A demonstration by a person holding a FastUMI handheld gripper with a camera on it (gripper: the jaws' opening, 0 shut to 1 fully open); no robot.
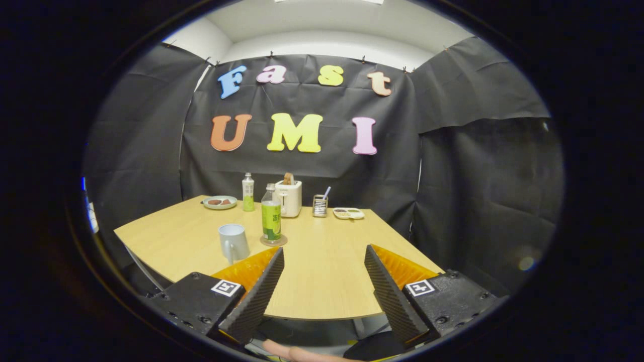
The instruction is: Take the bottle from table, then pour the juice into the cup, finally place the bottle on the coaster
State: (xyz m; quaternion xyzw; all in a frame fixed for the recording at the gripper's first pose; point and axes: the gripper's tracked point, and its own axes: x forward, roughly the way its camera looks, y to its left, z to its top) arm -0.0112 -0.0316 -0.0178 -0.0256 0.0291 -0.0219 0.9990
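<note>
A green-labelled juice bottle stands upright on a round brown coaster on the wooden table. Just to its left stands a white cup with its handle toward me. My gripper hangs open above the table's near edge, well back from both, with nothing between its fingers. The bottle and cup lie beyond my left finger.
Along the table's back stand a second green bottle, a plate with food, a white toaster holding bread, a metal grater and a small white dish. Black cloth walls the booth on all sides.
</note>
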